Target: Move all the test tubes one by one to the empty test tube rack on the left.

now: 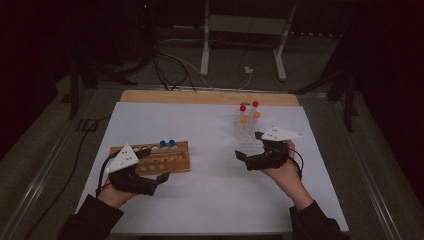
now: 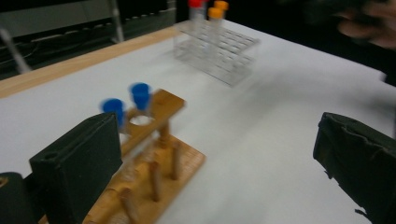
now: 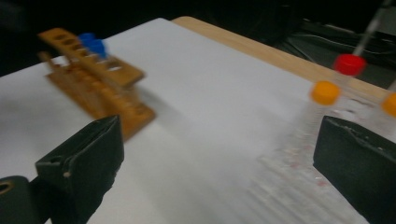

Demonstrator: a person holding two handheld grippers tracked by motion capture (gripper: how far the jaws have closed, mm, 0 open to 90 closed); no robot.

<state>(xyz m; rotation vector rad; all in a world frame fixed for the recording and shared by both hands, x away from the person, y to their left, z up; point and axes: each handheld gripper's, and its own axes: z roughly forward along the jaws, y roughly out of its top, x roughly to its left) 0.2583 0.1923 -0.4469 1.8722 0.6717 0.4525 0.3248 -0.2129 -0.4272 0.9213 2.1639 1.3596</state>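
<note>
A wooden tube rack (image 1: pixel 165 160) stands left of centre on the white sheet, with two blue-capped tubes (image 1: pixel 167 143) at its right end. A clear plastic rack (image 1: pixel 248 135) stands to the right and holds tubes with red caps (image 1: pixel 248 106) and orange caps (image 1: pixel 250 118). My left gripper (image 1: pixel 155 167) hovers at the near side of the wooden rack (image 2: pixel 154 177), its jaws wide apart around nothing (image 2: pixel 215 154). At the near end of the clear rack (image 3: pixel 303 168), my right gripper (image 1: pixel 248 146) also stands open and empty (image 3: pixel 219 154).
A white sheet (image 1: pixel 210 190) covers the table, and a strip of bare wood (image 1: pixel 210 97) shows at the far edge. Beyond the table lie cables (image 1: pixel 170 70) and the legs of a metal stand (image 1: pixel 205 55) on the floor.
</note>
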